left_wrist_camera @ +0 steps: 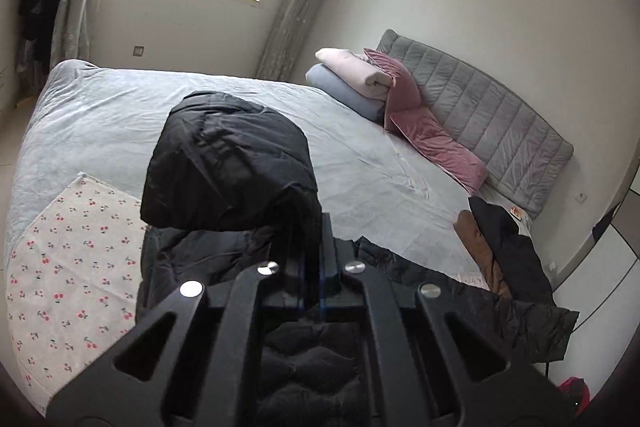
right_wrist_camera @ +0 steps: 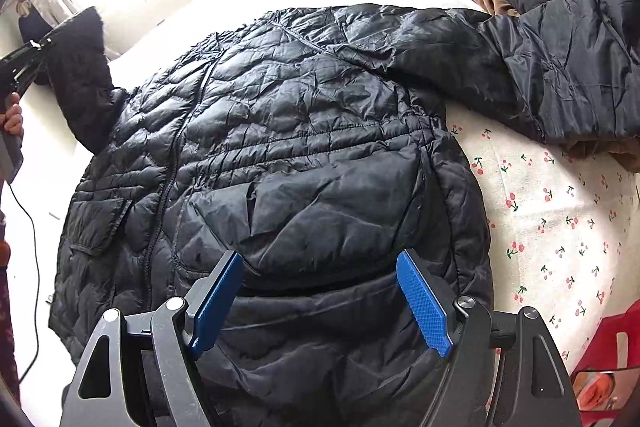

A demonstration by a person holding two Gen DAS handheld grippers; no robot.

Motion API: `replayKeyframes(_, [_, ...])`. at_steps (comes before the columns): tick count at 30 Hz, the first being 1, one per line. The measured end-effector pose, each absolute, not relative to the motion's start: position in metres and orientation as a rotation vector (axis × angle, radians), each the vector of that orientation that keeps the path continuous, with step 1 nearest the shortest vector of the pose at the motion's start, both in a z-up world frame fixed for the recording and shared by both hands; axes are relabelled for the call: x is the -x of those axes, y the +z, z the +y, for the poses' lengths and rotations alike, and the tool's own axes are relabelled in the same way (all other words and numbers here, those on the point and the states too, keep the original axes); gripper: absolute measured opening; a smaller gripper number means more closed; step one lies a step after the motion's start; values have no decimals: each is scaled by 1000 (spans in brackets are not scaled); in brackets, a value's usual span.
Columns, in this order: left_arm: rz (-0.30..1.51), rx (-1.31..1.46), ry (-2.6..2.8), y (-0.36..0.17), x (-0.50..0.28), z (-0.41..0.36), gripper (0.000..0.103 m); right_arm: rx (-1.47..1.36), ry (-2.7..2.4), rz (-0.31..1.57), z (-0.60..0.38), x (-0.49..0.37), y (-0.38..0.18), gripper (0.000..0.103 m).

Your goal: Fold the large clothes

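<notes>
1. Jacket (right_wrist_camera: 288, 155) lay front-up on the bed (left_wrist_camera: 360, 163); my left tongs (left_wrist_camera: 316, 247) were clamped on its sleeve (left_wrist_camera: 228, 163), lifted.
2. Right tongs (right_wrist_camera: 320, 299) hung apart over the hem.
3. Sleeve fold was in hand, I judged; next, lay it across the chest.

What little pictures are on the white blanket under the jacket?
Small red cherries with green stems on the blanket, clearest in the right wrist view.

My black quilted jacket (right_wrist_camera: 288, 155) lies front-up, zipped — one sleeve (right_wrist_camera: 560, 67) sprawled toward two o'clock, the other lifted at ten.
</notes>
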State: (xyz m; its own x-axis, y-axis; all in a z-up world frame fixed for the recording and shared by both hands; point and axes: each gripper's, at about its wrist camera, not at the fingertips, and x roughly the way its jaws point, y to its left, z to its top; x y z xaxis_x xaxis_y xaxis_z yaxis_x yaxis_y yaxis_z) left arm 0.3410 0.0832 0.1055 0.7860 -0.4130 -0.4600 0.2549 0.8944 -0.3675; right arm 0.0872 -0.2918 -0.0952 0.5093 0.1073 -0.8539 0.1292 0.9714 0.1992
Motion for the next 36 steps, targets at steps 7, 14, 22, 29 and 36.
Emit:
replayKeyframes(7, [856, 46, -615, 21, -321, -28, 31, -258, -3, 1028, -293, -90, -90, 80])
replayKeyframes(14, [867, -34, -655, 12, -293, 16, 66, -231, 8, 1037, -295, -97, -91, 80])
replayKeyframes(22, [863, -21, -332, -1, -337, 91, 70, -269, 5, 1039, -303, -106, -102, 80])
replayKeyframes(29, [996, 14, -300, -79, -363, 79, 75, -274, -24, 1048, -314, -107, -108, 80])
replayKeyframes(36, [957, -13, -261, -49, -338, 63, 78, -277, -77, 1011, -333, -96, -100, 80])
